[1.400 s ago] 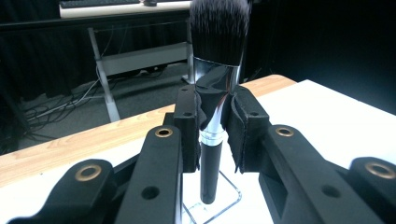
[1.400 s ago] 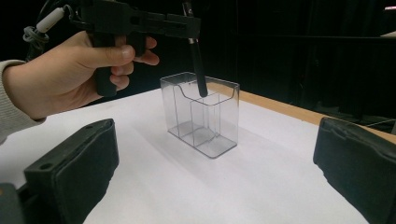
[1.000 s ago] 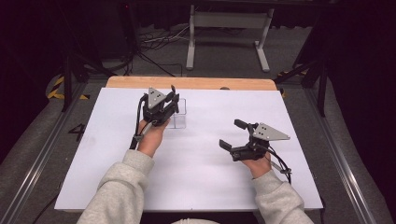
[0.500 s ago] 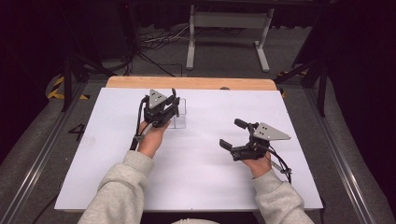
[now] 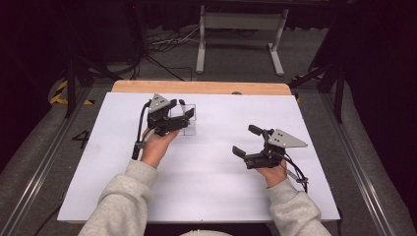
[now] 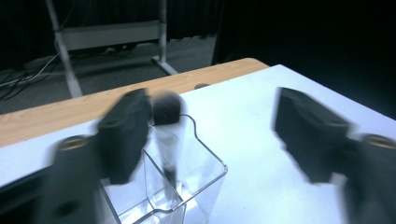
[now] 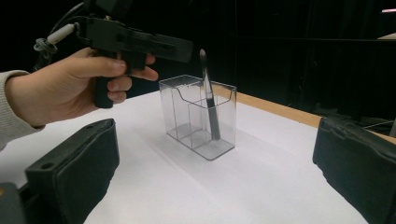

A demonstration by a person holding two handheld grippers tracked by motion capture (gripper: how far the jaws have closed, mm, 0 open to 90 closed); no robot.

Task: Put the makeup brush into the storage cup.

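A clear plastic holder with compartments stands on the white table top, left of centre toward the back. A slim dark pen stands tilted inside it, its rounded top above the rim. My left gripper hovers over the holder. Its jaws have just been opening and now stand wide and blurred; the pen's top is beside one jaw, with no pad pressing on it. My right gripper rests at the right, open, nothing between its jaws, pointed at the holder.
A wooden strip runs along the table's far edge. Behind it a metal stand and cables lie on the grey floor. White surface stretches between the two hands and in front of the holder.
The left gripper's jaws have spread apart over the holder, letting go of the pen, which now stands in it. Neither hand has shifted noticeably.
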